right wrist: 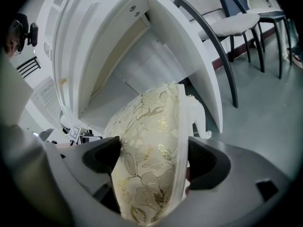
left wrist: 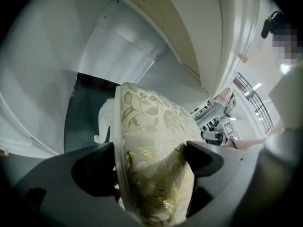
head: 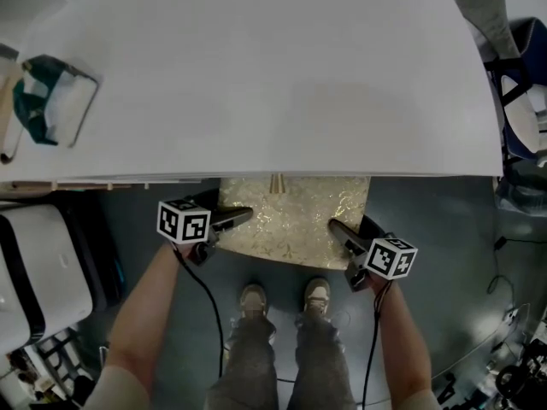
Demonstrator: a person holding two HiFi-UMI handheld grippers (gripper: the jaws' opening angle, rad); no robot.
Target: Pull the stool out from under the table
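The stool (head: 291, 220) has a cream seat with a gold leaf pattern and sticks halfway out from under the white table (head: 256, 75). My left gripper (head: 244, 216) grips the seat's left edge and my right gripper (head: 336, 227) its right edge. In the left gripper view the seat (left wrist: 151, 141) fills the gap and both jaws press on it, with a carved white leg (left wrist: 106, 119) behind. The right gripper view shows the same: the seat edge (right wrist: 151, 141) is clamped between the jaws, and a white leg (right wrist: 199, 119) stands beyond.
My shoes (head: 254, 299) stand on the grey floor just in front of the stool. A white case (head: 43, 272) sits on the floor at the left. A clear box with green contents (head: 47, 101) rests on the table's left end. Chairs (right wrist: 227, 27) stand to the right.
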